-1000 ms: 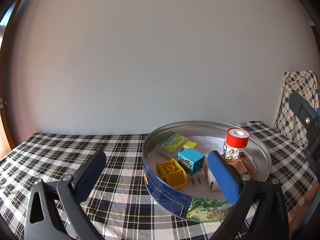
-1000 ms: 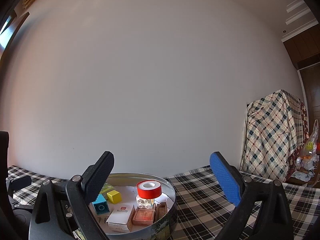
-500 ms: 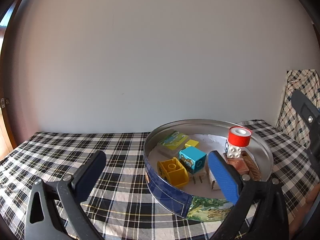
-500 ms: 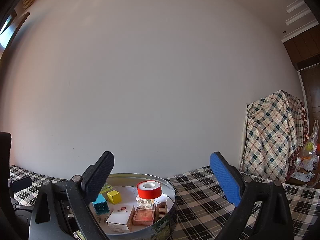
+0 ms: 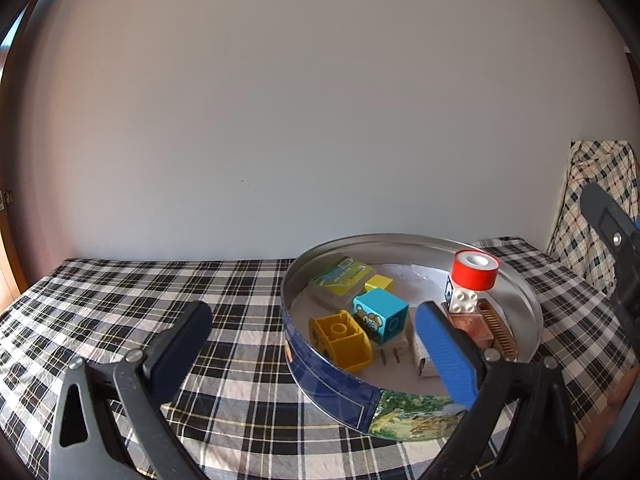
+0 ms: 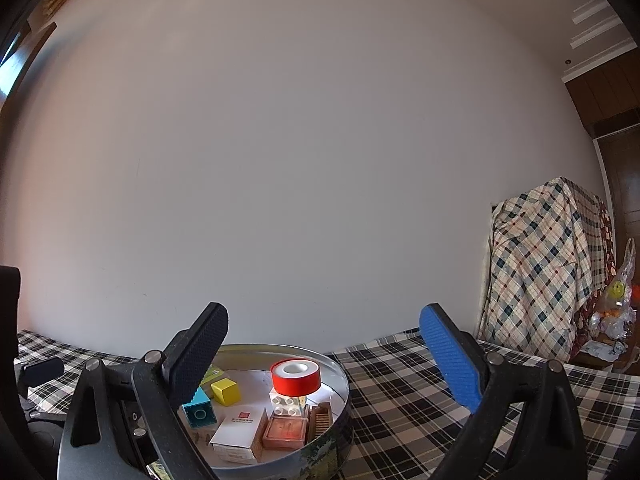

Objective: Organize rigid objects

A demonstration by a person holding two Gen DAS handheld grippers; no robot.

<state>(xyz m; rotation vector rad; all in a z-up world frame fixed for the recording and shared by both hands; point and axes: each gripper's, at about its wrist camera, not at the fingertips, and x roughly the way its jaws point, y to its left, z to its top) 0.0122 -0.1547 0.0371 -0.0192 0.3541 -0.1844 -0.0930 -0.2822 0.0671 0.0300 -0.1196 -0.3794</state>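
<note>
A round metal tin sits on the checked tablecloth and holds several objects: a yellow brick, a blue cube, a small yellow cube, a green card box, a red tape roll on a white brick, and a wooden comb. My left gripper is open and empty, above the tin's near wall. My right gripper is open and empty, above the tin, with the tape roll between its fingers in view.
The checked tablecloth covers the table, bare to the left of the tin. A checked cloth drapes over furniture at the right. A white wall runs behind the table. The right gripper's body shows at the left view's right edge.
The left view has shifted slightly, so the tin sits a little higher and nearer. The right gripper has not visibly moved. Both stay open.
</note>
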